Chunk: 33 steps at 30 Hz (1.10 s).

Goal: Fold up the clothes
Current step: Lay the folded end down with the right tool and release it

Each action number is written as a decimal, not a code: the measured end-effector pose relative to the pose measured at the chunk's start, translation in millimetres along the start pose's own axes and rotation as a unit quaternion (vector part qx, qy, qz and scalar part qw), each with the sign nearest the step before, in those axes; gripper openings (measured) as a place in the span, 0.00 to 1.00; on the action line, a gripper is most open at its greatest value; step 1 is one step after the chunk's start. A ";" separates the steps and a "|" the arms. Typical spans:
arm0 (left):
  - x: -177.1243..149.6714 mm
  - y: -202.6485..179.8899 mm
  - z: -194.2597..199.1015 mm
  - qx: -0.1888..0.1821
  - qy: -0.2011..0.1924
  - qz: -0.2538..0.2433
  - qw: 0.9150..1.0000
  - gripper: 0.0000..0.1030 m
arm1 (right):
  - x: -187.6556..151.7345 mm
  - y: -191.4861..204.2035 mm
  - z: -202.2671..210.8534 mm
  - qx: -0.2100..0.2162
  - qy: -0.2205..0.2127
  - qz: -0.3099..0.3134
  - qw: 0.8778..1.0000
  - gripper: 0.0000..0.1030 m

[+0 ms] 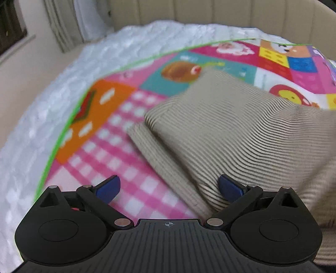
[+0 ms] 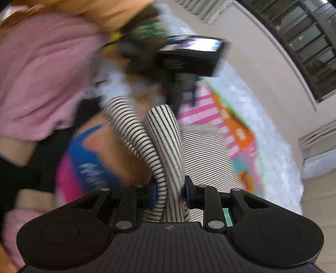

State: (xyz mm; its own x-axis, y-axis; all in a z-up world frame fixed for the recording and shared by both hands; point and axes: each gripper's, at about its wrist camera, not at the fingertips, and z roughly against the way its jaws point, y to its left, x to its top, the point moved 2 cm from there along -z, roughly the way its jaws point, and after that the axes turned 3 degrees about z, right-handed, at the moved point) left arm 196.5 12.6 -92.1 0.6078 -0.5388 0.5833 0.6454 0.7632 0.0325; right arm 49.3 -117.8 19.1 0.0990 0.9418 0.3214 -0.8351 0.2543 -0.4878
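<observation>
A beige striped garment point(image 1: 226, 126) lies partly folded on a colourful play mat point(image 1: 117, 134), with one layer lapped over another. My left gripper point(image 1: 169, 189) hovers open at the garment's near left edge; its right blue pad point(image 1: 229, 188) is over the cloth, its left pad over the pink check. In the right wrist view my right gripper point(image 2: 170, 194) is shut on a bunched fold of the striped garment point(image 2: 166, 147), lifted off the mat. The other gripper point(image 2: 189, 56) shows blurred above it.
The mat lies on a white quilted bed cover point(image 1: 42, 117) with a padded beige headboard point(image 1: 210, 10) behind. A person in a pink fleece top point(image 2: 42, 73) is close on the left of the right wrist view. A wall and a window point(image 2: 308, 46) are at right.
</observation>
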 end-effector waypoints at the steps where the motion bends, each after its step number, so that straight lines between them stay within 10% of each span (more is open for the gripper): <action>1: -1.8 5.0 -1.8 -0.007 0.003 0.012 1.000 1.00 | 2.5 -19.0 -5.4 -0.004 -0.006 -0.002 1.000 0.23; 11: -8.1 62.9 8.9 -0.014 -0.036 0.149 0.988 0.97 | -11.9 -115.8 -158.2 -0.011 0.019 -0.075 0.997 0.24; 18: -8.3 79.7 13.8 -0.018 -0.053 0.181 0.982 0.97 | -19.4 -114.7 -159.4 -0.025 -0.004 -0.140 0.990 0.25; 23: -8.7 76.6 11.9 -0.016 -0.050 0.177 0.983 0.97 | -19.2 -121.0 -134.6 -0.047 -0.016 -0.192 0.980 0.45; 31: -12.9 105.9 45.3 -0.057 -0.121 0.288 0.948 0.97 | -76.3 -142.7 -36.0 -0.138 -0.109 -0.447 0.877 1.00; 33: -5.1 101.8 55.8 -0.070 -0.140 0.298 0.942 0.98 | -87.4 -132.4 -31.8 -0.168 -0.130 -0.478 0.853 1.00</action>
State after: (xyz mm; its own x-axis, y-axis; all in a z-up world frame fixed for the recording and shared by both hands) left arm 233.3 113.0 -46.5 0.7488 0.1001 0.6552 0.2949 0.8350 -0.4646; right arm 168.4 -226.8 29.8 0.4871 0.2002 0.8501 -0.2348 0.9676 -0.0933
